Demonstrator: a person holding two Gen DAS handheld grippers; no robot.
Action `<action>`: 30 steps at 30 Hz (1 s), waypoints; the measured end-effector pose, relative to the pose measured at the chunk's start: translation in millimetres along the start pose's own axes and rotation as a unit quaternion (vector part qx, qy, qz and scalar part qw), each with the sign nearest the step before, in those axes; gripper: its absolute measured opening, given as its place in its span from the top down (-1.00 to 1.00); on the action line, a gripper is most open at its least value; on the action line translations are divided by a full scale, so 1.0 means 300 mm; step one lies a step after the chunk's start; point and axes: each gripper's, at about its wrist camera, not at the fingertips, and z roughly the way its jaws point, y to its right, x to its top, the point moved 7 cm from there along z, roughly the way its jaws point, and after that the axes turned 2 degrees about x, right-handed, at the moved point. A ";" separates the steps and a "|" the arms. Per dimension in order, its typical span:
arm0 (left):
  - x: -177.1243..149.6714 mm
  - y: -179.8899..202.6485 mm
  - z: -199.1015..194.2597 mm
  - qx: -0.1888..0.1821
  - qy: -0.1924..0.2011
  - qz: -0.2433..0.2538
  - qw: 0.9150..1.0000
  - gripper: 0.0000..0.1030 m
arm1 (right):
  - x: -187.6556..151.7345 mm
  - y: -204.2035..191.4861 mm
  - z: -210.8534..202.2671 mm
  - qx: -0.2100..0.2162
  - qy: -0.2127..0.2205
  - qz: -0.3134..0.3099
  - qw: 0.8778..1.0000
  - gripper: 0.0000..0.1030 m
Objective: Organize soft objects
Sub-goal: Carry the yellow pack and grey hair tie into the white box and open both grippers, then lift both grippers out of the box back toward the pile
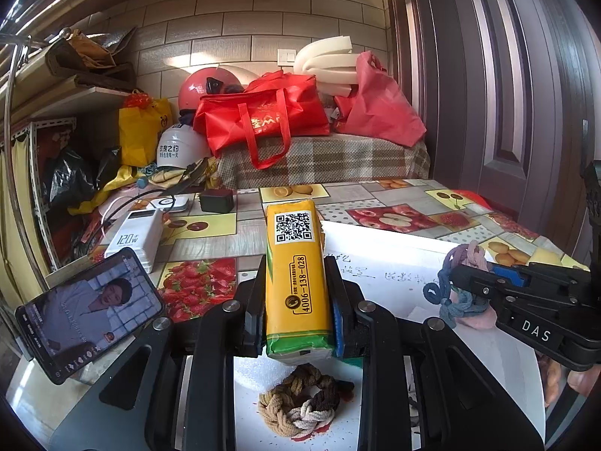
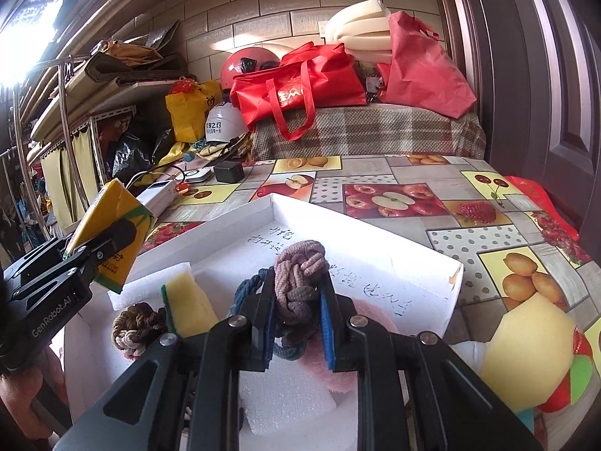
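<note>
1. Braided brown hair tie (image 1: 300,400) lies nearest the lens, directly below the left claw (image 1: 296,300), on the floor of the white foam tray (image 1: 394,240).
2. Left claw state: pressed in on the yellow tissue pack (image 1: 295,274), which stands lengthwise between the two fingers and projects well ahead of the tips. The pack hangs clear above the tray.
3. Right claw (image 2: 296,319) state: pinching a purple-and-blue braided hair tie (image 2: 298,274), with loose blue loops trailing out to its left. A pink soft piece (image 2: 357,338) shows just beneath it; contact cannot be confirmed.
4. Tray contents seen from the right claw: a yellow sponge (image 2: 189,306) with a green edge to its lower left, beside the brown tie, and a white foam block (image 2: 289,402) under the fingers. A large yellow sponge (image 2: 526,353) rests outside the tray to the right, on the fruit-print table (image 2: 413,173).
5. Judged step: both items are carried and await placement in the tray.
6. Recommended handling:
   - Lower each item to the tray floor before releasing; soft goods bounce and roll.
   - Choose a bare patch ahead of each claw, away from the sponge and brown tie.
   - Hold the pack level; excess squeeze deforms it.
   - Watch the trailing loops, which may snag on a finger at release.
   - Keep the two claws apart during descent.
</note>
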 end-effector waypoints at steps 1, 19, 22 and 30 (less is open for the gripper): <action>-0.001 -0.001 0.001 0.000 -0.001 -0.001 1.000 0.53 | 0.001 -0.002 0.003 -0.001 -0.001 -0.001 1.000 0.60; 0.012 -0.024 -0.039 0.015 0.033 -0.006 0.999 -1.00 | 0.021 -0.009 -0.040 -0.053 0.039 -0.018 0.998 -0.90; 0.013 -0.025 -0.040 0.019 0.033 -0.007 0.999 -0.99 | 0.022 0.005 -0.050 -0.055 0.046 -0.008 0.997 -0.99; 0.015 -0.046 -0.046 0.039 0.038 -0.017 0.998 -1.00 | 0.023 -0.020 -0.051 -0.072 0.048 -0.032 0.996 -0.99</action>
